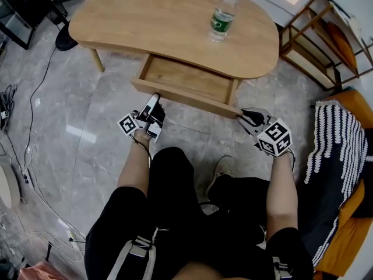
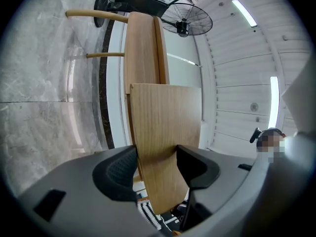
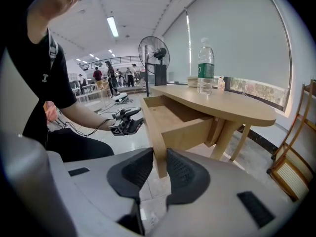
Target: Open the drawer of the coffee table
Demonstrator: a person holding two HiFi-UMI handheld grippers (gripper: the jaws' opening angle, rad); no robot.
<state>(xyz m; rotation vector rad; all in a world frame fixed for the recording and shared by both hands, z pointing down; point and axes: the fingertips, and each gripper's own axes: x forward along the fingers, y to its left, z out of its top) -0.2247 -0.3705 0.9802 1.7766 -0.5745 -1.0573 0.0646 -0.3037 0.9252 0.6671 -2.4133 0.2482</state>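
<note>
**The task's thing.** A shallow, box-shaped light-wood drawer (image 1: 186, 77) stands partly out from under the table top, toward the person's knees (image 1: 175, 162). It is bare inside, as far as shows. Its front panel (image 1: 185, 97) is a flat, smooth board with no knob or handle in view.

**Grips.**
- The left claw (image 2: 155, 154) pinches the panel near its left end, with ribbed dark pads on both faces.
- The right claw (image 3: 159, 156) is pressed onto the panel's right end, where the board fills the gap between the pads.

**Risks, as judged from here.**
- **Slip:** the wood looks sealed and slick and the bite is shallow. The pads could slide off if a claw tilts or the pull turns upward.
- **Jam:** the two grips sit at opposite ends. If one leads the other, the drawer would likely skew in its opening and stick.
- **Drop-out:** no stop is visible, and the drawer's rear is hidden under the top. I cannot tell how much travel is left, so pulled too far it might come free and drop.
- **Table drag:** the table (image 1: 163, 22) has a rounded, kidney-shaped pale wood top on slim tapered legs. It stands on glossy grey stone-look floor tiles (image 1: 87, 121), so a sticking drawer could pull the whole table along.
- **Bottle:** a clear plastic water bottle with a green label (image 1: 222, 15) stands upright on the top, behind the drawer's right end. It is tall and narrow and probably light, so a jerk could topple it.
</note>
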